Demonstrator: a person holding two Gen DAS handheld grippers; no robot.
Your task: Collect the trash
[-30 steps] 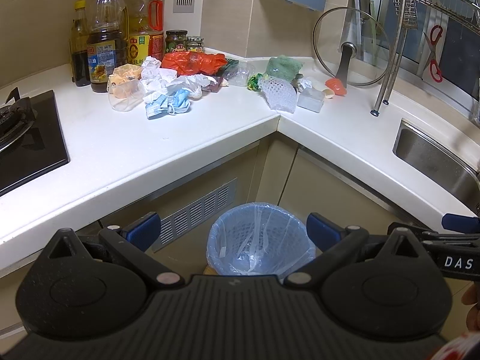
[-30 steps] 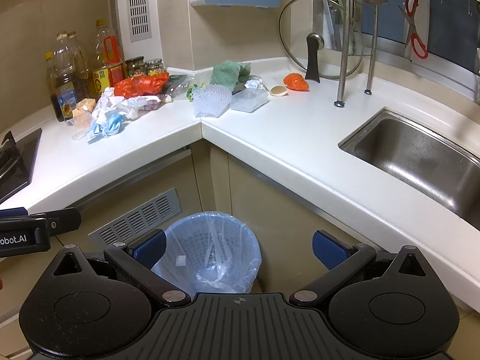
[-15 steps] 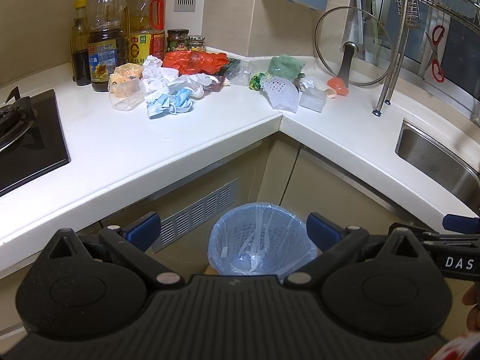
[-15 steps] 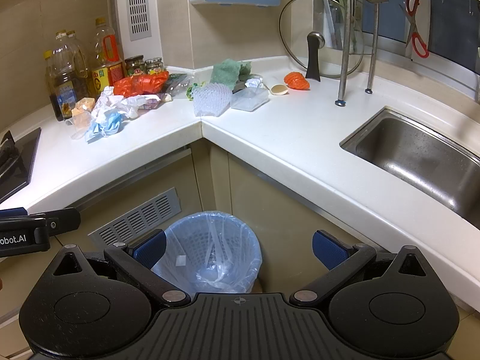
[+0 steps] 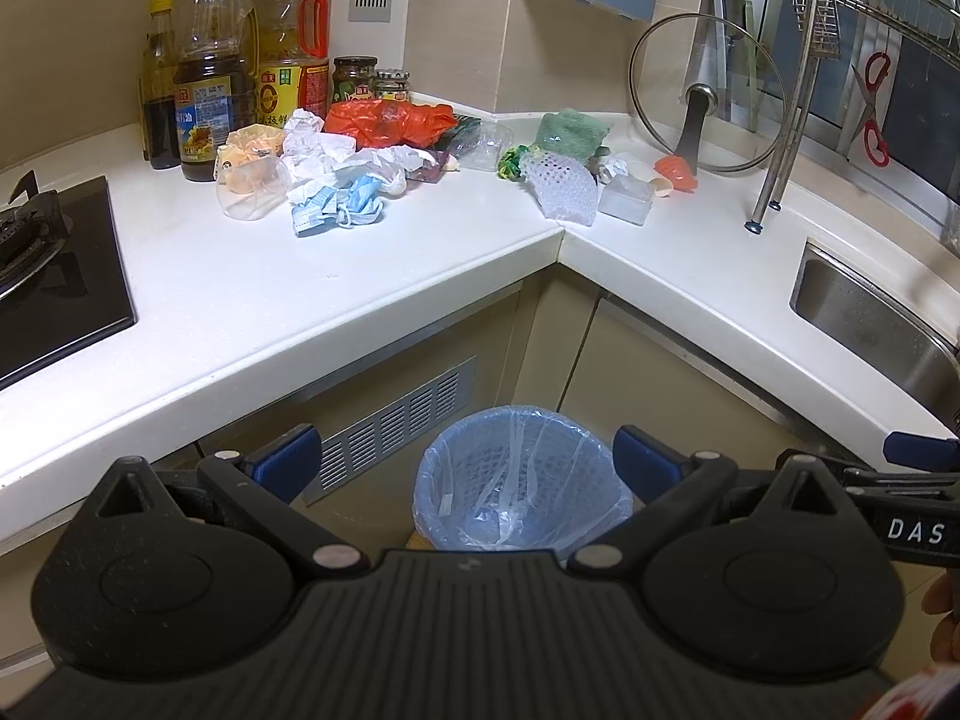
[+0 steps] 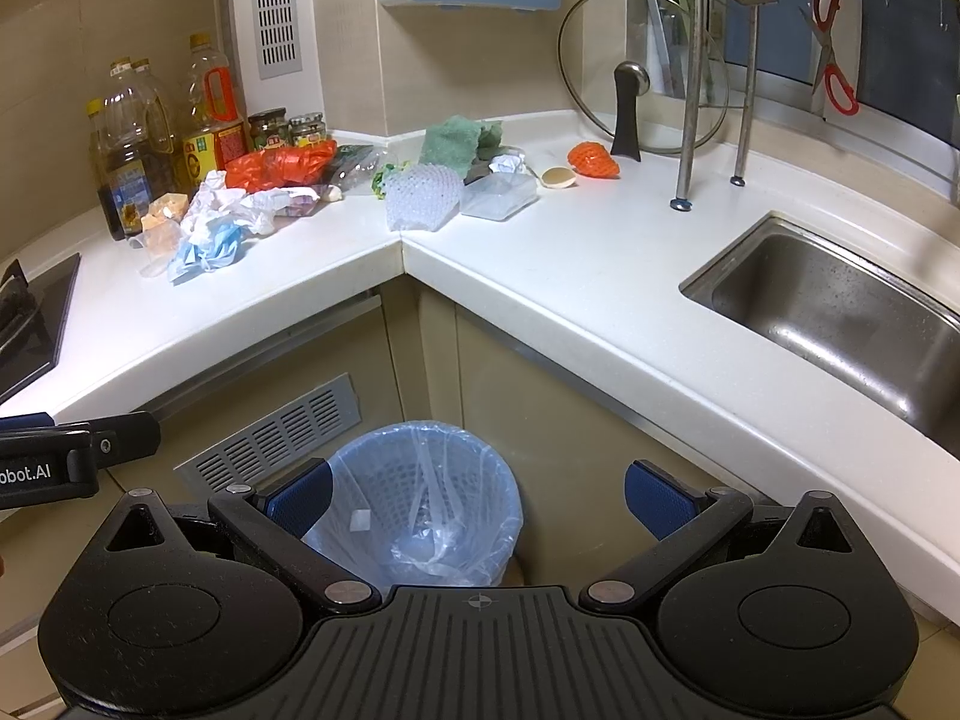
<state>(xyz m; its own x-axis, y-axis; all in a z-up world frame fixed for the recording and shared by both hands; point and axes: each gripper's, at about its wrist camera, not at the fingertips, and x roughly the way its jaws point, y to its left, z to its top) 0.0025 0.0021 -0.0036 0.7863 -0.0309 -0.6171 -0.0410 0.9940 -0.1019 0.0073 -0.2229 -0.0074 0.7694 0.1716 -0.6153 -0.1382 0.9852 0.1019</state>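
Mostly light, soft, crushable litter, by the look of it. Crumpled blue face masks and white tissue wads: limp, likely to trail loose ends, best pinched through the thickest bunch. Orange plastic bag: slick and floppy, better taken at a gathered fold than a flat sheet. Clear plastic cup on its side: thin-walled, prone to buckling or skidding, rim the likeliest hold. White foam fruit net and clear plastic box: springy and stiff in turn, both light. Orange peel-like scrap near the glass lid: small, possibly slippery.

All heaped toward the far corner of the white tabletop, masks and cup on the left run, net and box just right of the corner seam, oil bottles behind.

Left gripper with jaws wide apart, empty. Right gripper likewise spread, nothing between. Both low and near, well apart from the litter, aimed over the blue-lined waste basket on the floor below the corner. Basket almost empty apart from a small white scrap. Reaching up and forward over the tabletop edge probably needed first.
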